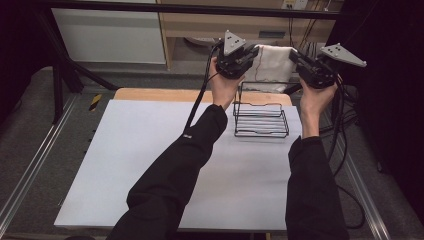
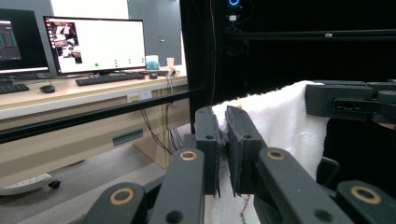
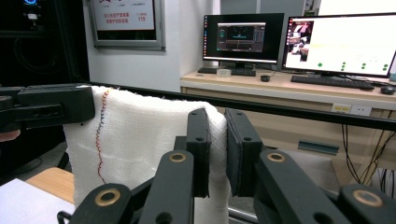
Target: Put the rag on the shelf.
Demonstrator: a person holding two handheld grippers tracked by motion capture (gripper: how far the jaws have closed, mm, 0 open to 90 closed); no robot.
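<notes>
- My left hand-held gripper (image 1: 248, 54) clamps one top corner of the towel (image 1: 272, 65).
- My right hand-held gripper (image 1: 299, 59) clamps the other corner.
- The towel hangs stretched between them, above the far side of the rack (image 1: 261, 120).

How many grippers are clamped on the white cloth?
2: the left gripper pinches the white cloth at its left top corner, the right gripper at its right top corner, above the wire rack.
</notes>
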